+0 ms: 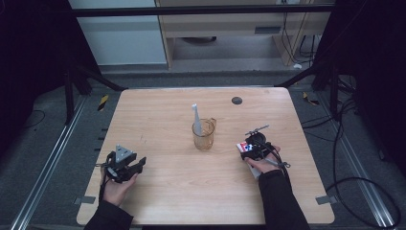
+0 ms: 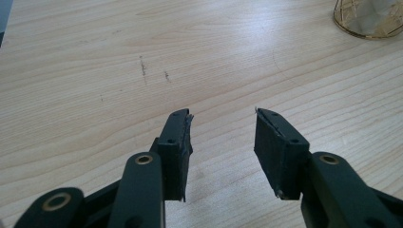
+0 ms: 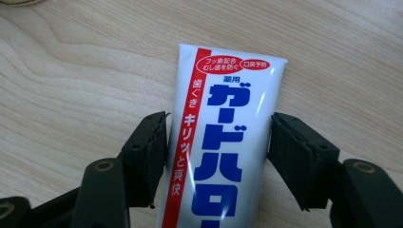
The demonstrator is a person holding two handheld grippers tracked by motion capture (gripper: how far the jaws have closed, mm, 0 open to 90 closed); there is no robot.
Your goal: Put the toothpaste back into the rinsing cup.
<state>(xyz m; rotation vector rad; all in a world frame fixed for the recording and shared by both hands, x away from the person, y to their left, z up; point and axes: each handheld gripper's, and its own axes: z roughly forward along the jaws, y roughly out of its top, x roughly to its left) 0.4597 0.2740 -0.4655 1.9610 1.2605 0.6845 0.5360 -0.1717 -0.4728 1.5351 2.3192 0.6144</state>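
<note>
Pale wooden table (image 1: 191, 191) stands on grey floor (image 1: 43, 143).

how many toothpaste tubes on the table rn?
1. The toothpaste tube lies flat on the table, right of the glass cup, between the open jaws of the right gripper. None seen elsewhere; nothing looks hidden.

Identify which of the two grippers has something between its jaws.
The right gripper: a white toothpaste tube lies between its jaws. The left gripper has only bare table between.
</note>
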